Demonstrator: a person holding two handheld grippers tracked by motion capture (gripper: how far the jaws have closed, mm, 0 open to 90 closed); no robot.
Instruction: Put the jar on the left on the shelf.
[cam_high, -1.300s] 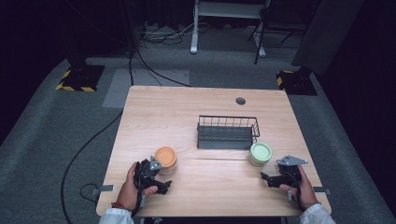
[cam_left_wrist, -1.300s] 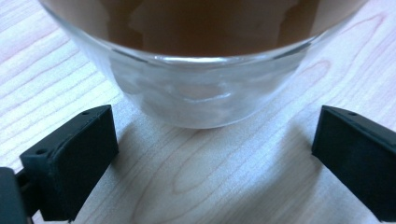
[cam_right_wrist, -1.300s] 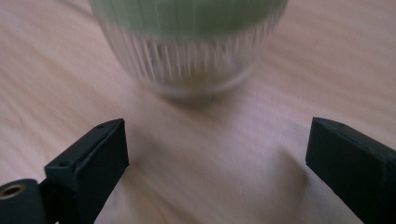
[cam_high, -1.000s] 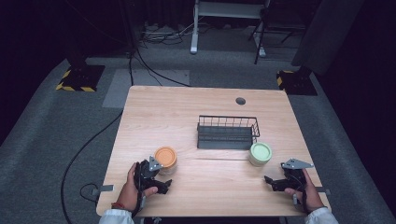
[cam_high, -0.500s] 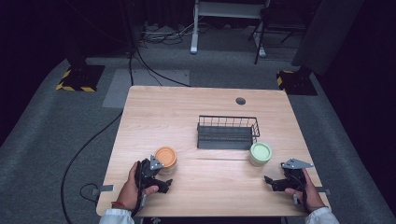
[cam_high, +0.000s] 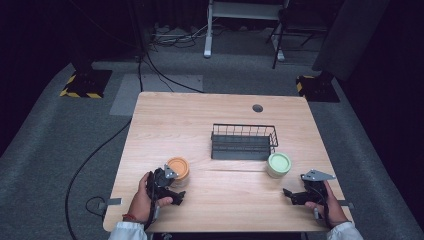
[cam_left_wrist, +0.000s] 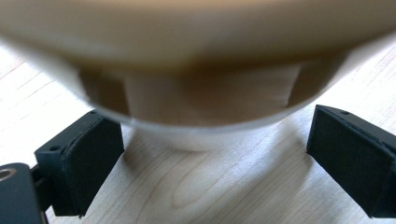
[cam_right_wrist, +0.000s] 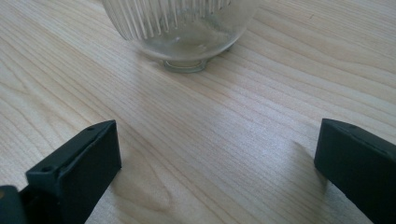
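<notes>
Orange-lidded jar (cam_high: 177, 170) stands left of the wire basket (cam_high: 243, 141), just beyond the left gripper (cam_high: 167, 186), whose jaws are spread apart and empty. It appears rigid, smooth-walled and probably breakable; grip its body below the lid. Right gripper (cam_high: 300, 195), jaws likewise apart, faces the green-lidded ribbed glass jar (cam_high: 278, 165).

Just ahead of the left gripper (cam_high: 172, 192), between its spread jaws: one lidded jar (cam_high: 177, 169). Ahead of the right gripper (cam_high: 295, 196), apart from it: another jar (cam_high: 278, 164). Behind both jars, mid-table (cam_high: 165, 125): a wire basket (cam_high: 243, 141).
</notes>
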